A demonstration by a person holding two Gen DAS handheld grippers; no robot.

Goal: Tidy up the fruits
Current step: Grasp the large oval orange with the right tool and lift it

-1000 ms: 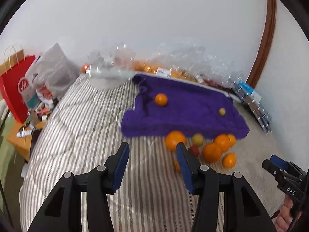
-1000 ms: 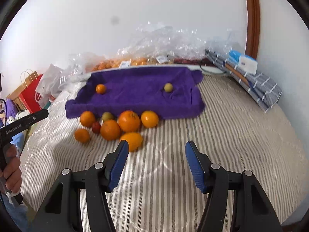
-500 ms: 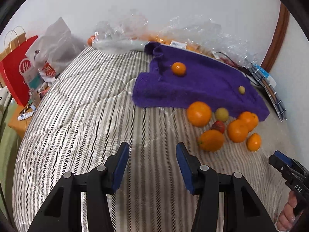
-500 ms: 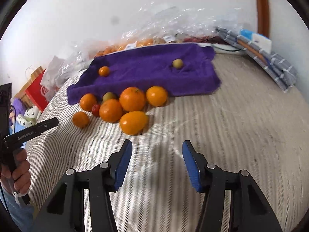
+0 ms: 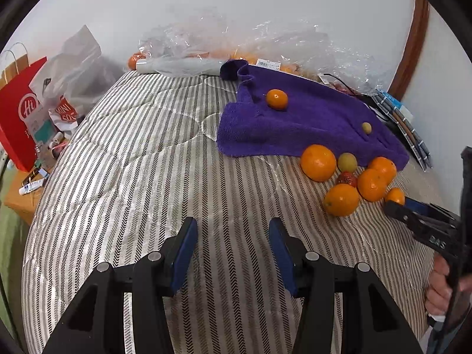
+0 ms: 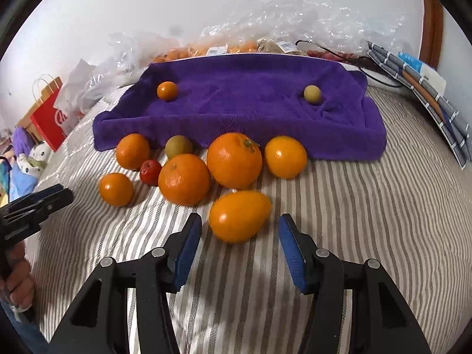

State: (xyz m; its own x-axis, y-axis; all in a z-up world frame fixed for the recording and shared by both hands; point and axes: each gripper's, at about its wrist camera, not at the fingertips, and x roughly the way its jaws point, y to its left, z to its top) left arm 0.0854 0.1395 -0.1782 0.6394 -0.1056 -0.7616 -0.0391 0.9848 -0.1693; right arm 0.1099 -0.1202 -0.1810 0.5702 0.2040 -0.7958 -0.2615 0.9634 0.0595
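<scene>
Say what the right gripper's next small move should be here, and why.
Probably ease the right gripper forward around the oval orange fruit. It lies just ahead on the striped cover, untouched, while the jaws are closing; the purple towel holds only two fruits.

Lighting: bright, even, diffuse daylight in both wrist views; source not visible. Shadows: soft and short, under the oval orange fruit and beneath the blue-padded fingers on the striped bed cover. Glare: small white highlights on fruit skins; strong sparkle on the crumpled clear plastic wrap by the wall; pale sheen patches on the bed cover. Distortion: heavy fisheye curvature, black vignette at all corners, the wooden frame bowed. Sharpness: centre crisp; slight motion blur on the small fruit at left and at the periphery.
</scene>
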